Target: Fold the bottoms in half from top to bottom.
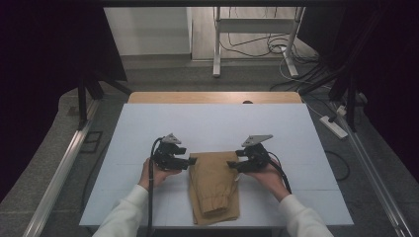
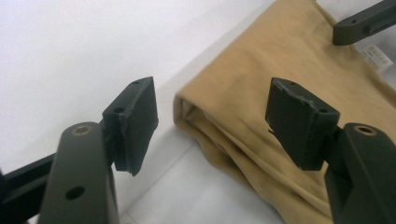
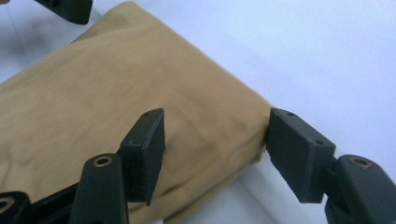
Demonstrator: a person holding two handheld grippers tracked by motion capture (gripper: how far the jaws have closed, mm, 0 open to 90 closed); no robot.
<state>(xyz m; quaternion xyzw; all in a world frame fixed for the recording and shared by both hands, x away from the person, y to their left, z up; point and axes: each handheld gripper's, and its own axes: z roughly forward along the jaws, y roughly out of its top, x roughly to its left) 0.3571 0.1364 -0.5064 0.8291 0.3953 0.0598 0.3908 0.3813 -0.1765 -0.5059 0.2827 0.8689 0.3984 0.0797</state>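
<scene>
A folded tan garment (image 1: 213, 187) lies on the white table (image 1: 212, 123) near its front edge. My left gripper (image 1: 191, 161) is at the garment's far left corner, jaws open. In the left gripper view the two pads of the left gripper (image 2: 212, 123) stand apart, with the folded corner of the garment (image 2: 261, 93) just beyond them and untouched. My right gripper (image 1: 231, 164) is at the far right corner, also open. In the right gripper view the right gripper (image 3: 217, 149) straddles the corner of the garment (image 3: 102, 93) without pressing on it.
A white label (image 2: 376, 53) shows at the cloth's edge. A wooden strip (image 1: 212, 97) runs along the table's far edge. On the floor beyond are a metal stand (image 1: 217, 44), cables and a power strip (image 1: 335, 127). Bare table surrounds the garment.
</scene>
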